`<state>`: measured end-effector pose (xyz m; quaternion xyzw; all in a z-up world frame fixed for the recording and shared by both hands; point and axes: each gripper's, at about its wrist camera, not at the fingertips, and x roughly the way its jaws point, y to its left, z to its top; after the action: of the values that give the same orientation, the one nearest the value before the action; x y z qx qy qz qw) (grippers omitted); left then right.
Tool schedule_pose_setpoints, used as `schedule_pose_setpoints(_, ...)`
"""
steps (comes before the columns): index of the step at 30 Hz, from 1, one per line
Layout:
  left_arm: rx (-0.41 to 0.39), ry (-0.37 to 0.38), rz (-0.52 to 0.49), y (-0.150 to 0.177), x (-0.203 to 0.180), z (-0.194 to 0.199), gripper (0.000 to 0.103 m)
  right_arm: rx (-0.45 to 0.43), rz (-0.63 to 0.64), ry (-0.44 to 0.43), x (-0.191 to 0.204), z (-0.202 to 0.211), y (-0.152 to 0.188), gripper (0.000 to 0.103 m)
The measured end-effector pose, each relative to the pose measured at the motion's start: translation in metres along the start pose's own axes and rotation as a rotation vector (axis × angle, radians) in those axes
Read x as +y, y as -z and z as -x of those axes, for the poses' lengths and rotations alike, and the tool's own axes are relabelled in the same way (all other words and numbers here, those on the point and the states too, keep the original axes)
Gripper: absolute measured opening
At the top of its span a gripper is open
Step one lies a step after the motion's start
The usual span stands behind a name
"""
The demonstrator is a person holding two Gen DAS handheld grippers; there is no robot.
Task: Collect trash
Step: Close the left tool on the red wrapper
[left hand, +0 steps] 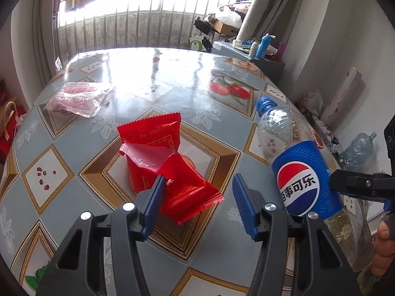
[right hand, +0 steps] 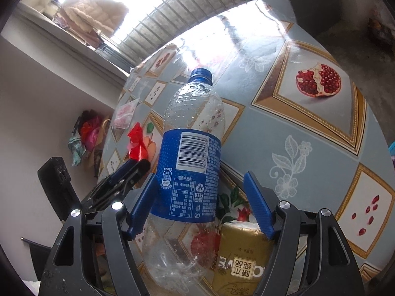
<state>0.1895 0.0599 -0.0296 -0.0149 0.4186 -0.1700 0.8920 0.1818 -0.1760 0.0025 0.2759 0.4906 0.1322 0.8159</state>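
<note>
Sitting on a table with a shiny blue-grey cloth full of fruit pictures, the trash is spread about. The red wrapper lies near the middle of the table, crumpled and partly open. The left gripper hangs just above its near end with its jaws partly open. The left blue pad sits right over the wrapper's edge, and the other pad is off to the side over bare cloth. I cannot tell if the pad touches the wrapper. Nothing is squeezed between the jaws.

The Pepsi bottle is empty and clear, with a blue cap and a blue label. It stands a bit tilted near the right edge of the table. The right gripper has its jaws open wide around the bottle. The left pad is right against the label, but there is a gap between the bottle and the right pad, so the bottle is not squeezed.

A gold pack with writing on it lies just behind the bottle's bottom, close to that gripper. A clear plastic bag with pink print lies far off by the table's left edge.

The far half of the table is bare and bright, so there is lots of room there. Beyond the table is a railing with a sunny window, curtains, and a small cluttered cabinet on the right.
</note>
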Motion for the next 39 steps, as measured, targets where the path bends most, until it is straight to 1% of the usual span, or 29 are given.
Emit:
schedule_pose_setpoints(2,0.012,-0.018,0.002,0.001,0.003,-0.005,0.054,0.005,0.0,-0.005,0.001,-0.002,0.0,0.068)
schedule_pose_setpoints(3,0.021,-0.025,0.006,0.002,0.005,-0.007,0.052,0.007,-0.001,-0.008,0.001,-0.002,0.0,0.068)
schedule_pose_setpoints(5,0.009,-0.046,-0.002,0.003,0.007,-0.008,0.048,0.01,-0.002,-0.014,0.001,-0.003,0.0,0.068)
schedule_pose_setpoints(7,0.005,-0.053,0.002,0.004,0.01,-0.007,0.039,0.011,-0.002,-0.016,0.002,-0.003,0.0,0.068)
schedule_pose_setpoints(8,0.004,-0.047,0.011,0.004,0.012,-0.007,0.037,0.012,-0.002,-0.017,0.002,-0.003,0.0,0.068)
schedule_pose_setpoints(10,0.003,-0.028,0.02,0.005,0.014,-0.004,0.025,0.012,-0.004,-0.017,0.002,-0.003,0.0,0.068)
schedule_pose_setpoints(13,0.012,-0.032,-0.004,0.014,0.009,0.003,0.017,0.012,-0.002,-0.013,0.002,-0.001,0.0,0.068)
schedule_pose_setpoints(18,0.035,0.007,-0.013,0.046,-0.003,0.027,0.017,0.016,0.003,-0.018,0.003,0.003,0.004,0.068)
schedule_pose_setpoints(23,0.038,0.015,-0.008,0.067,-0.012,0.044,0.017,0.033,0.007,-0.024,0.007,0.002,0.01,0.068)
schedule_pose_setpoints(26,0.033,0.014,-0.003,0.068,-0.011,0.046,0.017,0.045,0.005,-0.017,0.009,-0.002,0.01,0.068)
schedule_pose_setpoints(30,0.032,0.024,0.009,0.062,-0.009,0.042,0.017,0.052,-0.011,-0.015,0.009,-0.008,0.009,0.068)
schedule_pose_setpoints(39,0.03,0.032,0.034,0.056,-0.005,0.039,0.016,0.074,-0.048,-0.025,0.006,-0.02,0.002,0.068)
